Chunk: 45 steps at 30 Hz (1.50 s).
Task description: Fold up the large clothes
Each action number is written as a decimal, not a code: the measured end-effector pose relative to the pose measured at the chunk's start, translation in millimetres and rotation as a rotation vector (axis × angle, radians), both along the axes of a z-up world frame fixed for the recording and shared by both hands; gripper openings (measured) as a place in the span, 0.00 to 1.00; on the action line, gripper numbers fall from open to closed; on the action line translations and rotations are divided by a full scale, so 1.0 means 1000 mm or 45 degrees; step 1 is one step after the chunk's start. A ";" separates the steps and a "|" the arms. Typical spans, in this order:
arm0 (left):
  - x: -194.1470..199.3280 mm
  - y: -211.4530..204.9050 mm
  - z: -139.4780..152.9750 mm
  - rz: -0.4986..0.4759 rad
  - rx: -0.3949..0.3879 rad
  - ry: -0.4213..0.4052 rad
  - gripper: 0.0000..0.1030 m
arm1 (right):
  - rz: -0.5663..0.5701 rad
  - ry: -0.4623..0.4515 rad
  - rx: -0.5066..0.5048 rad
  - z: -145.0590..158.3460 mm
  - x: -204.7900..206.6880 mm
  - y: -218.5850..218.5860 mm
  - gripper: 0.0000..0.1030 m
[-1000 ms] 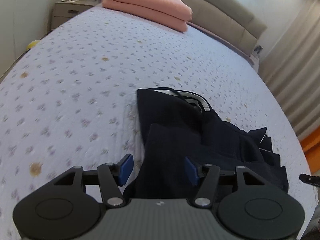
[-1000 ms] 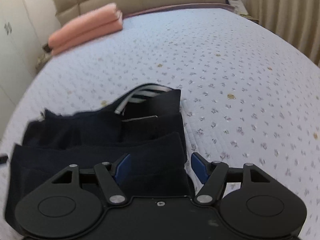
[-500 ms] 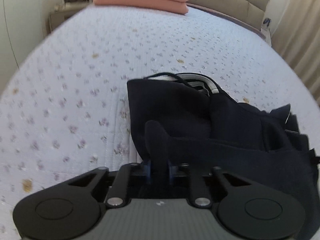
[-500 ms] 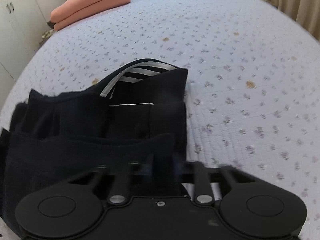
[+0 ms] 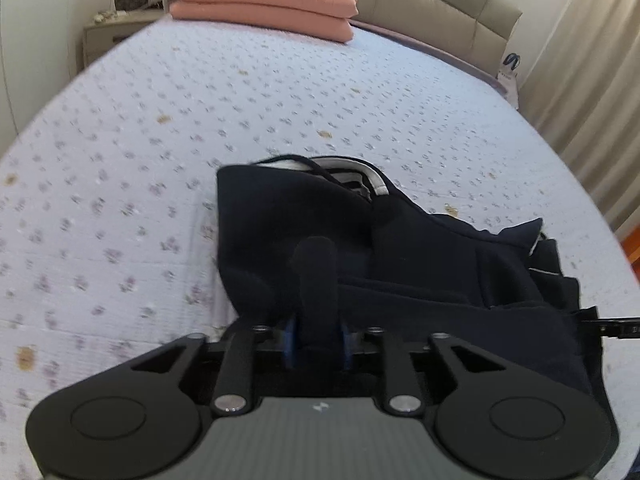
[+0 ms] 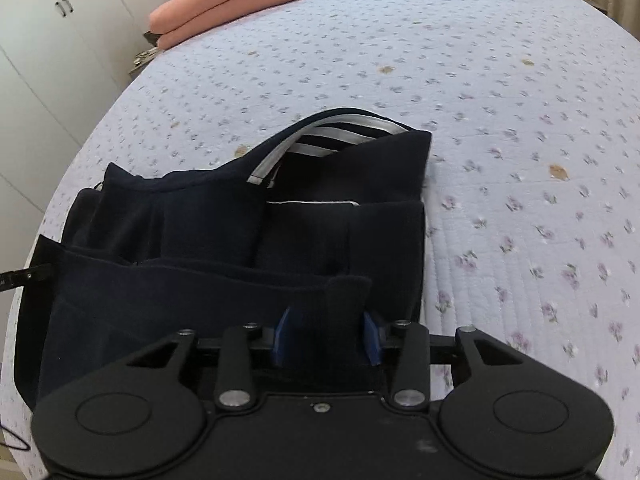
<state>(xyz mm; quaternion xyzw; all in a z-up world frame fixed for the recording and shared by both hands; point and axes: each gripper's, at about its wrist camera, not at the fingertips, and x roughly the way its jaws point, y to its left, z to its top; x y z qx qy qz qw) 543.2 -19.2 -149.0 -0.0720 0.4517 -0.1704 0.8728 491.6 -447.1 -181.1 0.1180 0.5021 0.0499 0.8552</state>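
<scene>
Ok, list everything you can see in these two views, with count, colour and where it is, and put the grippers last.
dark garment: one, navy with a striped white lining at its far opening, partly folded on the near part of the bed
bedspread: one, pale lilac with small flower print, covers the bed
folded bedding: one stack, salmon pink, at the head of the bed
headboard: one, beige, padded, behind the stack
nightstand: one, pale, left of the bed head, small items on top
wardrobe: white doors, dark handles, by the bed
curtain: beige, right side
left gripper: black, blue pads, shut on the garment's near edge
right gripper: black, blue pads, shut on the garment's near edge
</scene>
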 end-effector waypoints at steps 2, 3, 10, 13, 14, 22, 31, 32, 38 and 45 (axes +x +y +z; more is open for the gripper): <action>0.002 -0.001 -0.005 0.014 -0.021 0.010 0.36 | 0.011 -0.002 -0.068 -0.002 -0.001 0.005 0.12; 0.004 -0.003 -0.008 0.023 0.006 0.025 0.19 | 0.018 -0.018 -0.073 0.001 -0.003 0.006 0.10; -0.017 -0.001 0.040 0.084 0.037 -0.147 0.11 | 0.079 -0.280 -0.195 0.080 -0.028 0.021 0.06; -0.017 0.009 0.074 0.134 -0.061 -0.232 0.12 | 0.069 -0.430 -0.274 0.116 -0.020 0.022 0.06; -0.012 0.010 0.084 0.140 -0.078 -0.268 0.12 | 0.058 -0.470 -0.290 0.123 -0.011 0.021 0.06; 0.100 -0.014 0.055 0.222 -0.044 -0.350 0.12 | -0.078 -0.358 -0.338 0.049 0.106 0.011 0.06; 0.128 -0.041 -0.023 0.278 0.224 -0.190 0.25 | -0.055 -0.116 -0.412 -0.006 0.126 0.014 0.54; 0.127 -0.039 -0.016 0.297 0.228 -0.201 0.25 | -0.060 -0.114 -0.427 0.003 0.122 0.014 0.71; 0.098 -0.023 0.029 0.352 0.190 -0.274 0.25 | 0.002 -0.232 -0.288 0.054 0.079 0.026 0.49; 0.037 -0.035 0.043 0.235 -0.025 -0.179 0.23 | 0.233 -0.214 -0.076 0.054 0.067 0.117 0.20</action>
